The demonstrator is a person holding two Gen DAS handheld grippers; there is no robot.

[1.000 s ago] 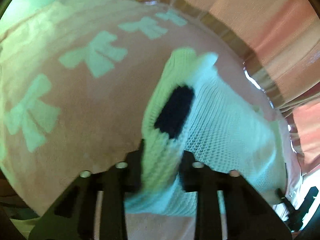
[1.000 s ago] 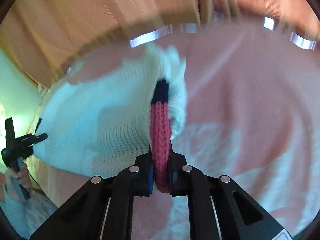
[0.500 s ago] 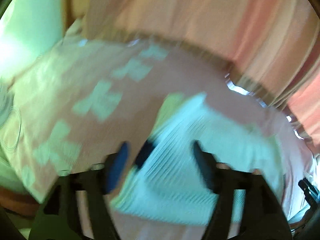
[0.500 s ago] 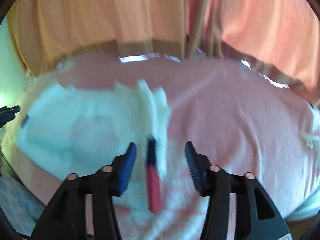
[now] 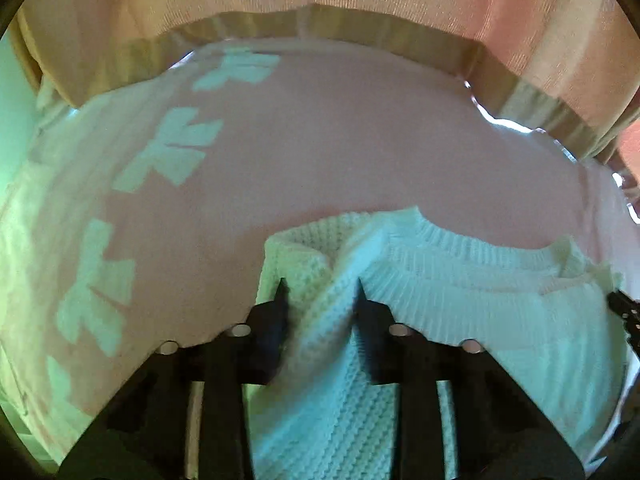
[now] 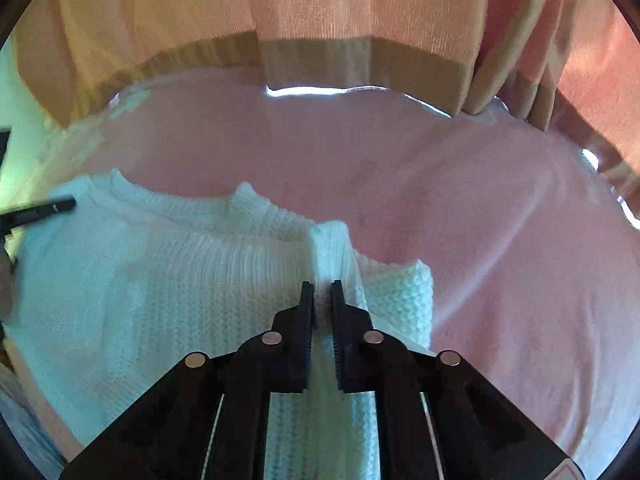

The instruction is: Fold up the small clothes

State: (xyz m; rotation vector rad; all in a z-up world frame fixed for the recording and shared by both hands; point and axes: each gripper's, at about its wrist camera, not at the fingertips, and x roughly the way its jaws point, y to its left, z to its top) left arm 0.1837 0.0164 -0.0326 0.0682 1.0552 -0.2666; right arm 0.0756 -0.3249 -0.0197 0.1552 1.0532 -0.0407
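Both my grippers have just been closing on the white knit sweater (image 5: 460, 292), which lies flat on the pink blanket (image 5: 340, 140) (pale bow shapes run along its left side). My left gripper (image 5: 320, 292) pinches a raised ridge of knit at the left shoulder. My right gripper (image 6: 321, 292) clamps a narrow fold at the right shoulder, jaws nearly together. Curtains (image 6: 340, 12) hang behind.

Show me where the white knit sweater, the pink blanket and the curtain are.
white knit sweater (image 6: 168, 280): right wrist view, on its ribbed chest below the neckline.
pink blanket (image 5: 340, 140): left wrist view, on the plain pink part beyond the sweater.
curtain (image 6: 360, 4): right wrist view, on the orange panel above its darker hem.
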